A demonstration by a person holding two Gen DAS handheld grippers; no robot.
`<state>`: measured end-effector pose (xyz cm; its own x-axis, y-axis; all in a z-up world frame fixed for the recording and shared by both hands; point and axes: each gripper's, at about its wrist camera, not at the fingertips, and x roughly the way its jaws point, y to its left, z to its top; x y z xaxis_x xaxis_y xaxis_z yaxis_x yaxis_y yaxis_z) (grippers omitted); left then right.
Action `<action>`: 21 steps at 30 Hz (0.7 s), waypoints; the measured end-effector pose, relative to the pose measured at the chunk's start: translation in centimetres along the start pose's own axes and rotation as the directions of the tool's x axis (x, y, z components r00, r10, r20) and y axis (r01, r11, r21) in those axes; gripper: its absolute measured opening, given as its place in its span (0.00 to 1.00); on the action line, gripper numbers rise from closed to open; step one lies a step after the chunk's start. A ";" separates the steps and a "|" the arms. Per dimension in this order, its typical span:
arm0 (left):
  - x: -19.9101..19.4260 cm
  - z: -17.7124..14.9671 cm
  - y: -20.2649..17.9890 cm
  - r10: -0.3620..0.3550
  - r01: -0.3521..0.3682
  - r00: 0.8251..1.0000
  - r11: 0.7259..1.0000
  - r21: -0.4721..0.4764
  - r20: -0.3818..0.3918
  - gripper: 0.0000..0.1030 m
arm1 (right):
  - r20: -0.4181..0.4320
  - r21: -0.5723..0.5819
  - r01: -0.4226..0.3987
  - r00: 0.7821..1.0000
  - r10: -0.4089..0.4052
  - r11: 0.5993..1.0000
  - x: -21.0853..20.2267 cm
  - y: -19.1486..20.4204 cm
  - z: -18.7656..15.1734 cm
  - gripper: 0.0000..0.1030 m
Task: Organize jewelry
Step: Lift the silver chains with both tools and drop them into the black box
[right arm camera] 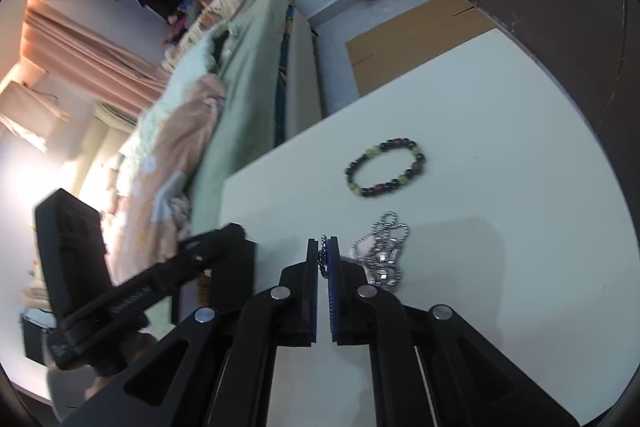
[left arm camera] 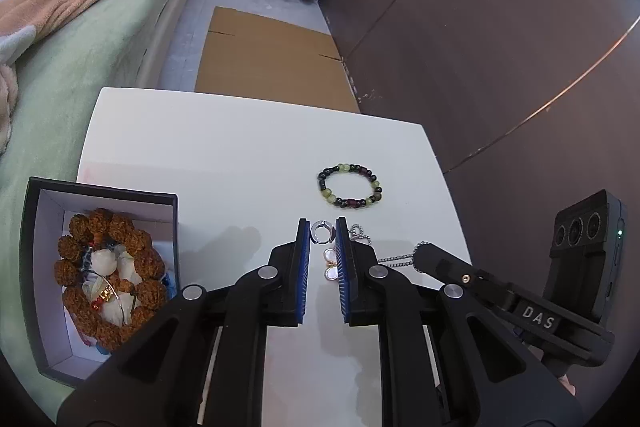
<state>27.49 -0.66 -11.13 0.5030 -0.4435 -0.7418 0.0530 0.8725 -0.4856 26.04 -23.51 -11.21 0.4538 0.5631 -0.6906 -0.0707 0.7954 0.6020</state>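
While the left gripper point(left arm camera: 323, 227) hovers low, parted around a silver ring point(left arm camera: 322, 231), the right gripper point(right arm camera: 323, 247) pinches a ball chain point(right arm camera: 382, 247).

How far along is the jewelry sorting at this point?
Partly done. A brown bead bracelet and some smaller pieces already lie in the box. In hand: the right gripper is shut on the ball chain, while the left gripper sits open around the silver ring. Still out on the table: the green and dark bracelet and the earrings.
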 end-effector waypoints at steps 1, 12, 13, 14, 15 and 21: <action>-0.2 0.1 0.0 0.001 -0.001 1.000 1.000 0.000 0.005 0.13 | 0.017 0.011 -0.027 0.999 0.026 1.000 -0.6 0.0 0.1 0.04; -4.4 0.3 0.5 -0.001 0.001 0.997 1.000 -0.006 0.076 0.13 | 0.198 0.034 -0.202 0.962 0.191 0.979 -6.2 3.2 2.1 0.04; -4.9 0.2 0.7 0.003 -0.003 0.997 1.000 -0.009 0.080 0.13 | 0.204 0.028 -0.222 0.956 0.212 0.975 -6.6 3.7 2.2 0.04; -5.5 0.1 1.1 0.010 -0.009 0.996 1.000 -0.013 0.085 0.13 | 0.210 0.022 -0.230 0.953 0.220 0.973 -7.0 4.1 2.3 0.04; -6.1 0.1 1.5 0.018 -0.017 0.996 1.000 -0.016 0.092 0.13 | 0.218 0.014 -0.239 0.948 0.230 0.971 -7.5 4.6 2.3 0.04; -8.8 -0.3 3.7 0.064 -0.059 0.991 0.997 -0.047 0.119 0.13 | 0.251 -0.007 -0.287 0.927 0.279 0.958 -9.4 7.1 2.9 0.04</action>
<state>23.02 6.42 -6.59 0.6044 -0.3593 -0.7111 -0.0174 0.8864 -0.4627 23.80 -23.79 0.76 0.6236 0.6877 -0.3718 -0.2037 0.6021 0.7720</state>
